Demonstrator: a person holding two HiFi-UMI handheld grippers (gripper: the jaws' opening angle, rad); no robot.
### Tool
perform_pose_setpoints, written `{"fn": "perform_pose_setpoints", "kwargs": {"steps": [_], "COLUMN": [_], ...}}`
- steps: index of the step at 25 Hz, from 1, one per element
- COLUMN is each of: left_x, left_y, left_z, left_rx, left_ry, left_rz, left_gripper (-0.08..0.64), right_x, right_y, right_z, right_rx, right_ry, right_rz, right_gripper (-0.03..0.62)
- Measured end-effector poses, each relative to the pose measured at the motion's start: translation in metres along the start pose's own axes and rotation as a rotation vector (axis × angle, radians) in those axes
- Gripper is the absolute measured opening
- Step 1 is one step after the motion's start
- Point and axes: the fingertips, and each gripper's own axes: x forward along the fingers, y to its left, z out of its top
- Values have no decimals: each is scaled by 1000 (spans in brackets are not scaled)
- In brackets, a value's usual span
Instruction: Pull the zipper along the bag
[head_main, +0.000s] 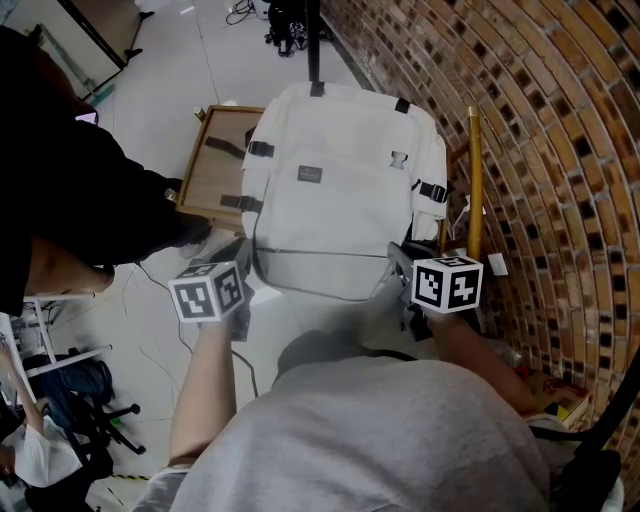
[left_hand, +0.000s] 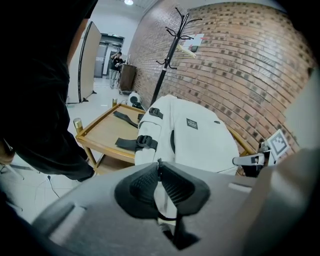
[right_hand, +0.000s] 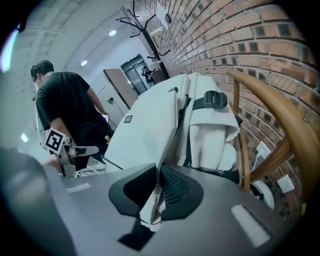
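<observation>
A white backpack (head_main: 340, 200) stands upright on a wooden seat by the brick wall, and it also shows as the backpack (left_hand: 200, 135) and the backpack (right_hand: 145, 135) in the gripper views. My left gripper (head_main: 244, 262) is at its lower left corner. In the left gripper view, the left gripper (left_hand: 159, 166) is shut on a white tab with a thin black cord (left_hand: 167, 218), apparently the zipper pull. My right gripper (head_main: 400, 264) is at the lower right corner. There the right gripper (right_hand: 159, 171) is shut on a fold of the bag's white fabric (right_hand: 152, 205).
A wooden tray table (head_main: 215, 170) with black straps sits left of the bag. A person in black (head_main: 70, 180) stands close at the left. The brick wall (head_main: 540, 150) and a curved wooden rail (head_main: 474, 180) bound the right. A coat stand (left_hand: 172, 45) rises behind.
</observation>
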Motion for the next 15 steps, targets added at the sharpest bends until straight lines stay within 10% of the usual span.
{"fn": "perform_pose_setpoints", "kwargs": {"steps": [15], "left_x": [4], "left_y": [-11], "left_z": [0], "left_rx": [-11], "left_ry": [3], "left_rz": [-25], "left_gripper": [33], "right_x": [3], "right_y": [-8], "right_z": [0], "right_rx": [-20], "right_ry": [17], "right_rz": [-35], "right_gripper": [82]}}
